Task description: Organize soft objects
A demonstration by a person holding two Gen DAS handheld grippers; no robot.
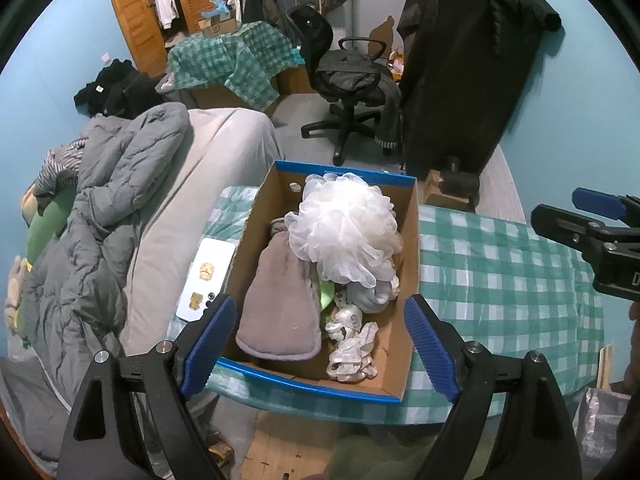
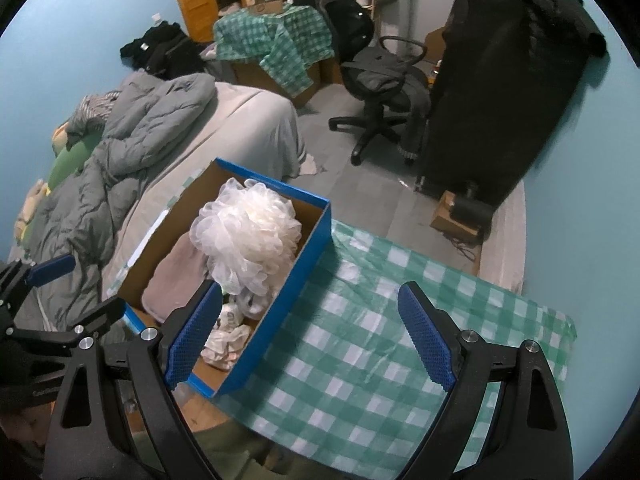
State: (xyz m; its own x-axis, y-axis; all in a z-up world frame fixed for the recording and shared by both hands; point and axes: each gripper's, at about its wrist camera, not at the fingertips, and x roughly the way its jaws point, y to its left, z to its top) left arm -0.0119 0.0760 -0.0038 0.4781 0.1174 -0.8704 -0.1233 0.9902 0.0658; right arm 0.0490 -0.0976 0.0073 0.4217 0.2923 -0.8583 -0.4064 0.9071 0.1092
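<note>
Both the left tongs (image 1: 320, 348) and right tongs (image 2: 312, 340) are held wide open and empty. The fluffy white mesh bath sponge (image 1: 346, 228) is piled high in the blue-rimmed cardboard box (image 1: 408, 264) on the green-checked counter (image 2: 380, 320); it could be tipped out by a knock.

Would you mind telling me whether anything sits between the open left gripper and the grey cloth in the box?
Nothing visible does. The left gripper hangs open above the cardboard box, and the grey cloth lies uncovered below it. The white mesh pouf rests on the cloth's far end only.

Both wrist views look steeply down, sharing the box (image 1: 408, 280).
</note>
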